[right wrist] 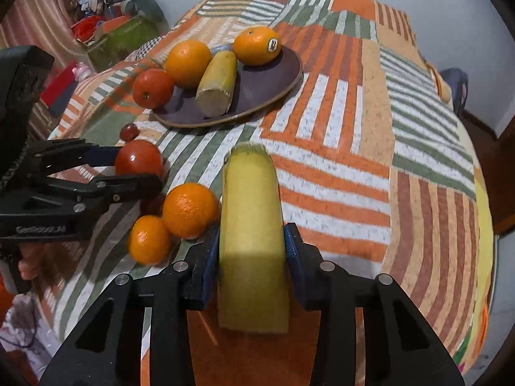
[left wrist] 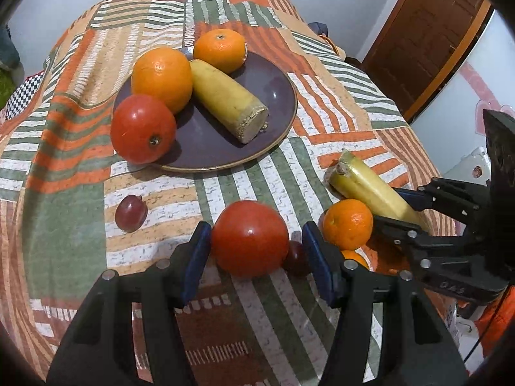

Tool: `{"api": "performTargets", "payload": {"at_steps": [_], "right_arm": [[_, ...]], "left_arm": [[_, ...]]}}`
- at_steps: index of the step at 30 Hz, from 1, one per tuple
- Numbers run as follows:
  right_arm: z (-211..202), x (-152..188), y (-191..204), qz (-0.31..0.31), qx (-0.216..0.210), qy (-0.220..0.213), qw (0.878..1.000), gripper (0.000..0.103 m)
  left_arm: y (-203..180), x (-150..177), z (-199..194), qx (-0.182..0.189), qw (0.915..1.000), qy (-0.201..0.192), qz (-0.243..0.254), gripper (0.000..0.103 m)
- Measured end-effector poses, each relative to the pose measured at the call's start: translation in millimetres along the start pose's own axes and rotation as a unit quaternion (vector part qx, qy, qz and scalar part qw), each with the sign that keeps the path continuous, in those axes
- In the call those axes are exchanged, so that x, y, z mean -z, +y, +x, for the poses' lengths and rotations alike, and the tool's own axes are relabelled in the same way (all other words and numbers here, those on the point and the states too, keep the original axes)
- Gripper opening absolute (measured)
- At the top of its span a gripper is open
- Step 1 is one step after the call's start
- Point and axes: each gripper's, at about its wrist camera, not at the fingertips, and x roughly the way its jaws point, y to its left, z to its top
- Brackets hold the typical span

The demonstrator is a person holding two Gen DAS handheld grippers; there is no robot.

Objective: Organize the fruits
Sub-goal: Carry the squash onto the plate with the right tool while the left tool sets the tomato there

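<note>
A dark purple plate (left wrist: 276,96) (right wrist: 267,80) holds two oranges (left wrist: 162,75), a yellow cut stalk piece (left wrist: 227,99) and a red tomato (left wrist: 143,128) at its rim. My left gripper (left wrist: 254,244) is open around a second red tomato (left wrist: 250,238) (right wrist: 139,159) on the cloth; a gap shows on its right side. My right gripper (right wrist: 252,251) is shut on a second yellow stalk piece (right wrist: 252,225) (left wrist: 370,189). Two small oranges (right wrist: 190,209) (left wrist: 347,223) lie between the grippers. A dark red grape (left wrist: 131,213) lies left of the tomato, another (left wrist: 296,257) right of it.
A patterned striped cloth (left wrist: 225,189) covers the round table. A brown door (left wrist: 428,32) stands at the right. Boxes and clutter (right wrist: 112,35) lie beyond the table's far left edge.
</note>
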Motion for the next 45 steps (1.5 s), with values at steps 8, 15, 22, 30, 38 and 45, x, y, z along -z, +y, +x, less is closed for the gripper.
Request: {"api": "performTargets", "payload": {"at_steps": [8, 15, 22, 30, 38, 45], "right_arm": [[-10.4, 0.1, -4.6, 0.017, 0.005, -0.032, 0.999, 0.034], [-25.0, -14.9, -5.6, 0.020, 0.013, -0.066, 0.998, 0.034], [-30.8, -29.8, -6.8, 0.018, 0.019, -0.087, 0.996, 0.034], [-43.9, -54.6, -5.9, 0.006, 0.026, -0.115, 0.993, 0.033], [-34.4, -80.5, -2.0, -0.012, 0.031, -0.121, 0.992, 0.032], [-26.7, -105.3, -3.7, -0.006, 0.024, -0.127, 0.992, 0.032]], "left_arm": [[9.3, -0.2, -7.3, 0.011, 0.9999, -0.006, -0.010, 0.047], [13.0, -5.9, -20.1, 0.010, 0.9995, -0.024, -0.014, 0.046], [17.6, -25.9, -38.1, -0.001, 0.9985, -0.054, -0.013, 0.046], [24.0, -48.6, -41.1, -0.014, 0.9973, -0.070, -0.011, 0.046], [28.0, -66.1, -23.3, -0.035, 0.9975, -0.061, -0.002, 0.046], [24.3, -71.7, -13.9, -0.047, 0.9967, -0.065, 0.016, 0.046]]}}
